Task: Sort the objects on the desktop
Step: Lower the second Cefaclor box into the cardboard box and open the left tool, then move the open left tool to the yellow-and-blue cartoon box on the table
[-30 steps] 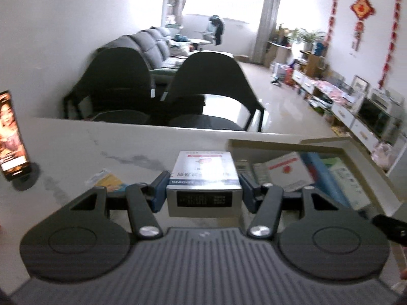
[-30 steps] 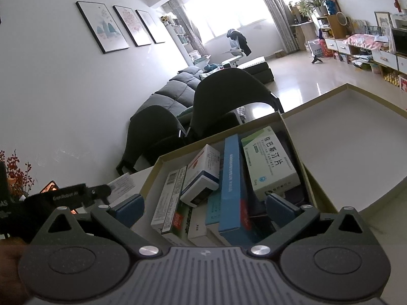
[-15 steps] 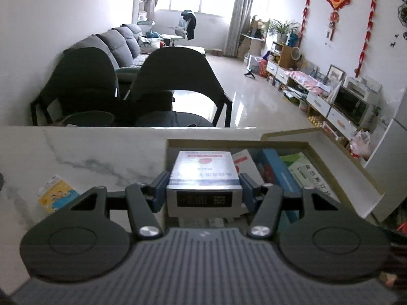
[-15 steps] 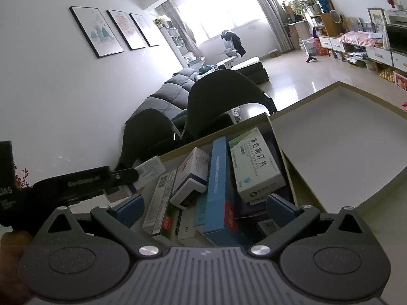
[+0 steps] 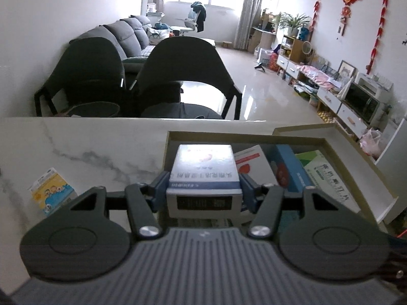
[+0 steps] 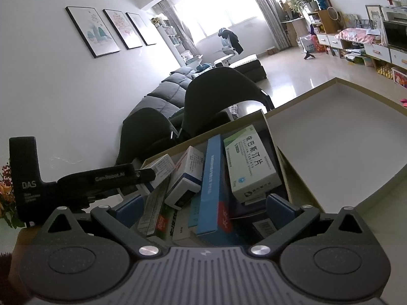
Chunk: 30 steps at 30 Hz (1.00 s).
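Yellow carton: lies flat on the marble tabletop, lower left of the left wrist view, apart from the other goods.
Left gripper: centre of the left wrist view; both blue pads press the sides of a white and blue medicine box, which is clamped and held level over the near left part of the storage box.
Storage box: tan-rimmed, open, centre right of the left wrist view; it holds several cartons, among them a tall blue box and a green and white box leaning on it.
Box lid: white inside, just beside the storage box at right of the right wrist view.
Right gripper: lower centre of the right wrist view, jaws spread wide above the packed cartons, nothing gripped.
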Each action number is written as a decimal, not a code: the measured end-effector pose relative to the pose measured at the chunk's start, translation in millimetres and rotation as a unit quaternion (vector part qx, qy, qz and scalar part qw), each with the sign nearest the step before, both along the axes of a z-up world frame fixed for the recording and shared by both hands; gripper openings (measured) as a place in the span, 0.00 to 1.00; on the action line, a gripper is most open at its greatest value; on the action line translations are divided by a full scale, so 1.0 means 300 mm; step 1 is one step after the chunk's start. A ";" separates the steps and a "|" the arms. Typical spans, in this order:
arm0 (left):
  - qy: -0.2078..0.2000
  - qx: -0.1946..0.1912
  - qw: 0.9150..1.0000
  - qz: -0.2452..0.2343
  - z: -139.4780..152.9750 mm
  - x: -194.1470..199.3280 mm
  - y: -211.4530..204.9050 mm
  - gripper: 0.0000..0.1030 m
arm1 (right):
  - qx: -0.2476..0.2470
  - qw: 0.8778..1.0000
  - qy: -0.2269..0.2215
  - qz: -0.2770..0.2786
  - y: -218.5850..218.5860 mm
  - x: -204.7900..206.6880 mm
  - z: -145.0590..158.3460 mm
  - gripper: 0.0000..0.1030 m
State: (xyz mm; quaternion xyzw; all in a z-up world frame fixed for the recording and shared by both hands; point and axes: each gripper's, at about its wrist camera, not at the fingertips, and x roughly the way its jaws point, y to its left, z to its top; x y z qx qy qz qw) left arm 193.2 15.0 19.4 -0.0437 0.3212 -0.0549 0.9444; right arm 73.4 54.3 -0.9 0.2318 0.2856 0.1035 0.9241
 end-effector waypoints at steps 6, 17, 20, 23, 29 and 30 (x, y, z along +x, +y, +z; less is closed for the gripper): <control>-0.011 0.001 1.000 -0.004 0.016 -0.020 0.000 0.61 | -0.002 1.000 0.001 0.000 0.002 0.004 0.003 0.99; -0.011 0.036 0.999 0.011 0.008 -0.011 0.001 0.44 | -0.005 1.000 0.000 0.005 0.018 0.008 0.006 0.99; -0.009 0.046 0.999 0.015 -0.001 -0.007 0.001 0.42 | -0.006 1.000 0.000 0.005 0.020 0.009 0.007 0.99; -0.008 0.043 0.999 0.018 0.002 -0.009 0.013 0.42 | -0.007 1.000 0.001 0.005 0.020 0.010 0.008 0.99; -0.011 0.021 0.999 0.027 0.018 -0.017 0.071 0.49 | -0.009 1.000 0.001 0.006 0.028 0.016 0.009 0.99; -0.011 0.018 0.999 0.029 0.021 -0.018 0.080 0.50 | -0.009 1.000 0.001 0.007 0.030 0.017 0.009 0.99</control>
